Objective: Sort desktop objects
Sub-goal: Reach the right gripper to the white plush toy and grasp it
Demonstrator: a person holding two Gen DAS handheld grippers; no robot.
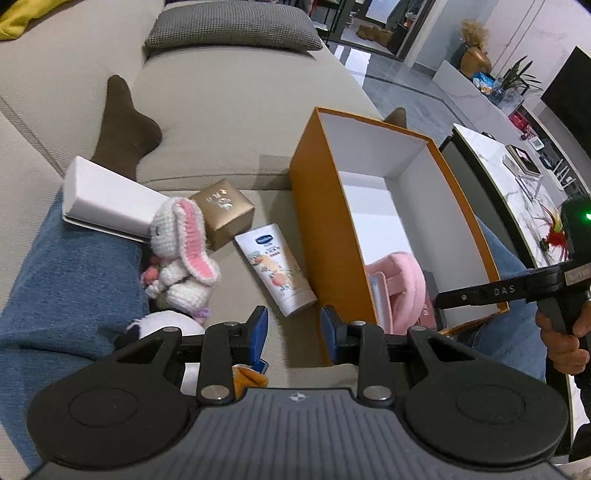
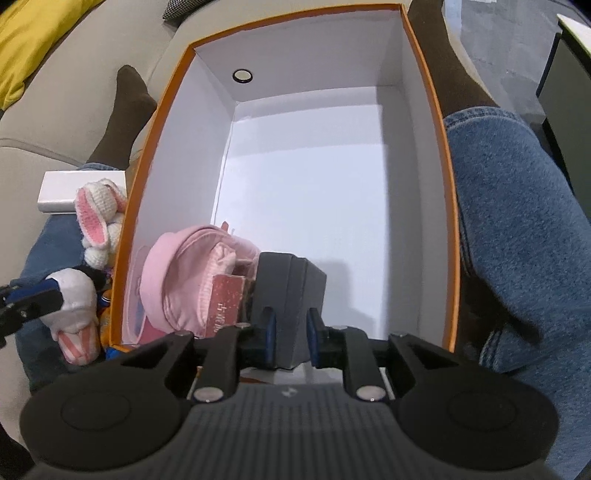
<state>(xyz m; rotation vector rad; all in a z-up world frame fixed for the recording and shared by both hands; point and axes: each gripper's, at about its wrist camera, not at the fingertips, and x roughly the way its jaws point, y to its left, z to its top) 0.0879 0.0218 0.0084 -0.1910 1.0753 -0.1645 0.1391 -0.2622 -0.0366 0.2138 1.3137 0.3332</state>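
An orange box [image 1: 325,206] with a white inside stands on the sofa; in the right wrist view its rim [image 2: 448,206] fills the frame. Inside lie a pink pouch [image 2: 184,273], a red box [image 2: 225,306] and a dark grey box [image 2: 291,295]. My right gripper [image 2: 290,341] is over the box, its blue pads either side of the grey box with small gaps. My left gripper [image 1: 293,334] is open and empty above the sofa, just short of a white lotion tube [image 1: 275,267]. A crochet rabbit [image 1: 181,251], a gold box [image 1: 223,210] and a white case [image 1: 107,197] lie left.
The person's jeans-clad legs [image 1: 70,280] flank the objects, with brown socks [image 1: 123,125] beyond. A white plush toy [image 2: 75,306] lies by the box's near left corner. A marble table [image 1: 517,184] stands right of the sofa. A grey cushion [image 1: 232,29] is at the back.
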